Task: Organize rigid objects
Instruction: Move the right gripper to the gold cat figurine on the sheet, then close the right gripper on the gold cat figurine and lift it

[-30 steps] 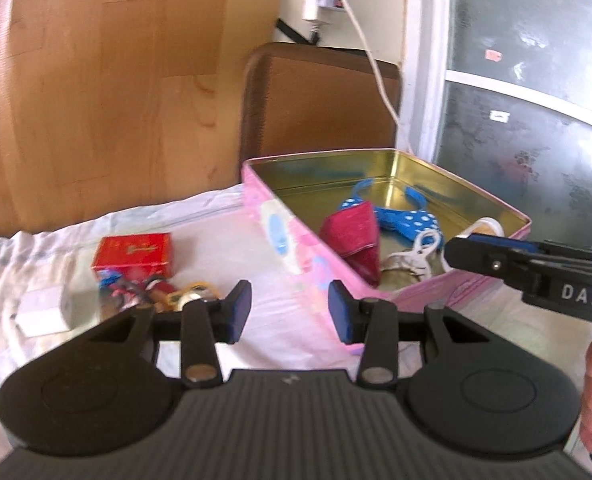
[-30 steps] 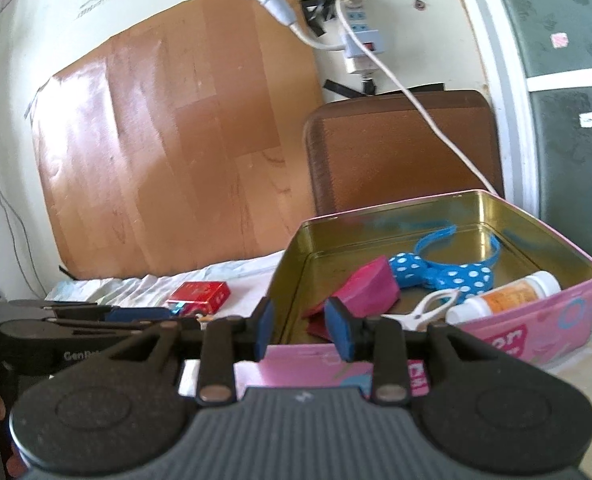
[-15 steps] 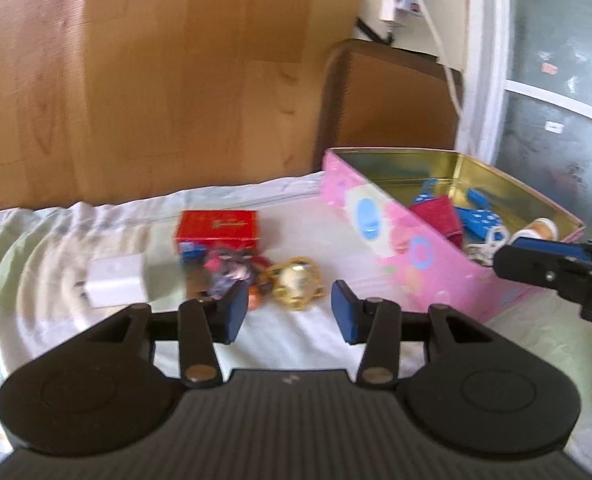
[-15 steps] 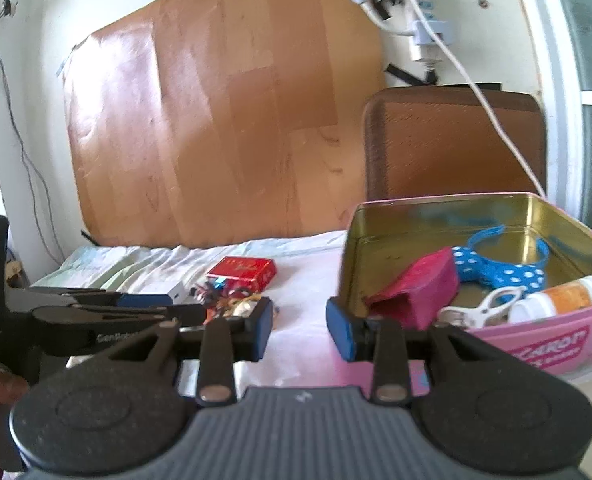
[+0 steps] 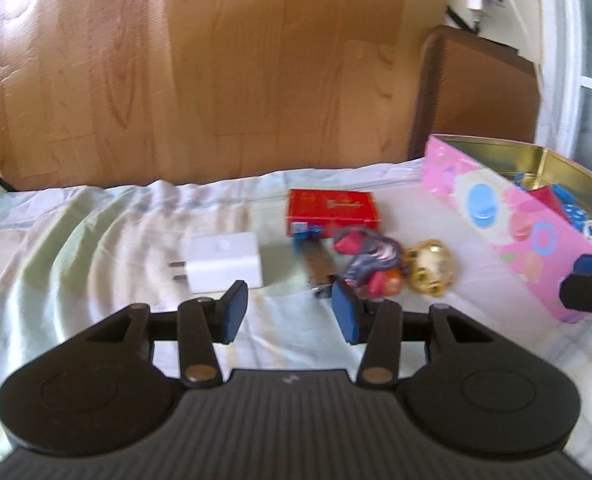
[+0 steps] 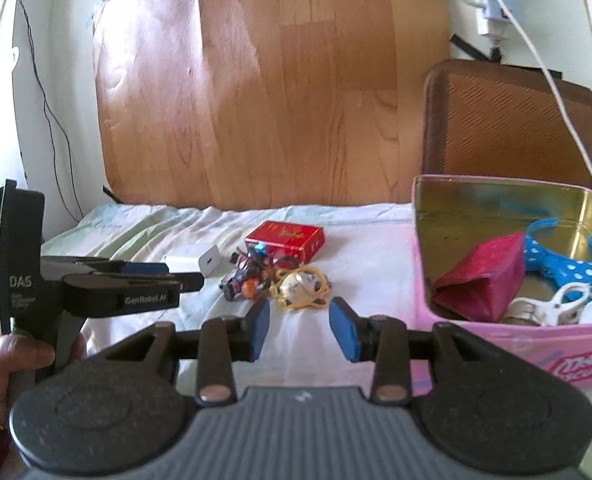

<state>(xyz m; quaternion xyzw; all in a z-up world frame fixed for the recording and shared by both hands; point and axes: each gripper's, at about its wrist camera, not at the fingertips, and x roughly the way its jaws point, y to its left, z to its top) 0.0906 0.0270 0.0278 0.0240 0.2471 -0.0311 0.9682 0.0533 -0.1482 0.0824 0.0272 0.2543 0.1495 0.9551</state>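
Pink tin (image 6: 427, 264) at right, red box (image 5: 331, 212), white charger (image 5: 226, 262), gold trinket (image 6: 299, 286) on sheet (image 5: 96, 232), left hand-held gripper (image 5: 288, 310) and right hand-held gripper (image 6: 299, 325) both empty, jaws apart, just been widening.

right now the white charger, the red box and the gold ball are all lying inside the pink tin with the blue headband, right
Not quite. The blue headband is inside the pink tin, but the white charger, red box and gold ball lie outside it on the sheet, left of the tin. Both wrist views show this.
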